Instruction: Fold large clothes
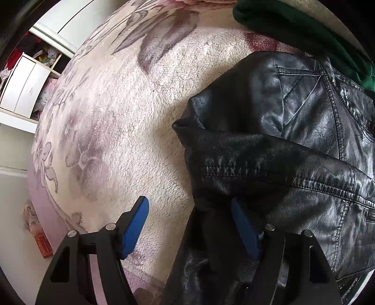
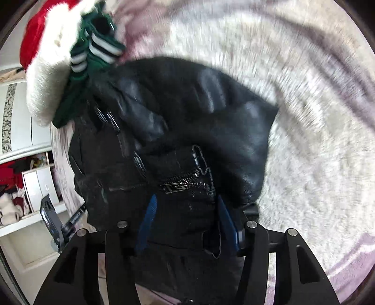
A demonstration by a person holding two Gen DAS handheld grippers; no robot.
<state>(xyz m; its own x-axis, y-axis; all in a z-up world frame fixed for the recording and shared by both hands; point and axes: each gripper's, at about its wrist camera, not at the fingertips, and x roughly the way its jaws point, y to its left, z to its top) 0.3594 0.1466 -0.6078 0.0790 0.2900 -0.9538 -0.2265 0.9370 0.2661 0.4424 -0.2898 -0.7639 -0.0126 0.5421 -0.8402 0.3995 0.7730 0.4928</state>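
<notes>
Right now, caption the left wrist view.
Open left claw at the black leather jacket's edge on a floral fleece blanket.

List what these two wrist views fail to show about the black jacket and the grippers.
- Right wrist view: motion blur smears the black leather jacket; whether the right gripper pinches it is unclear.
- Left wrist view: the jacket covers part of the left gripper's right finger and runs off the frame edge.
- The green garment is cut off by the frame's top edge.

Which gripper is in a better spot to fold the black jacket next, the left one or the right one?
Probably the right. The right gripper has the black jacket between its fingers, near the zipper. The left gripper is wide open at the jacket's edge, with mostly blanket between its fingers.
</notes>
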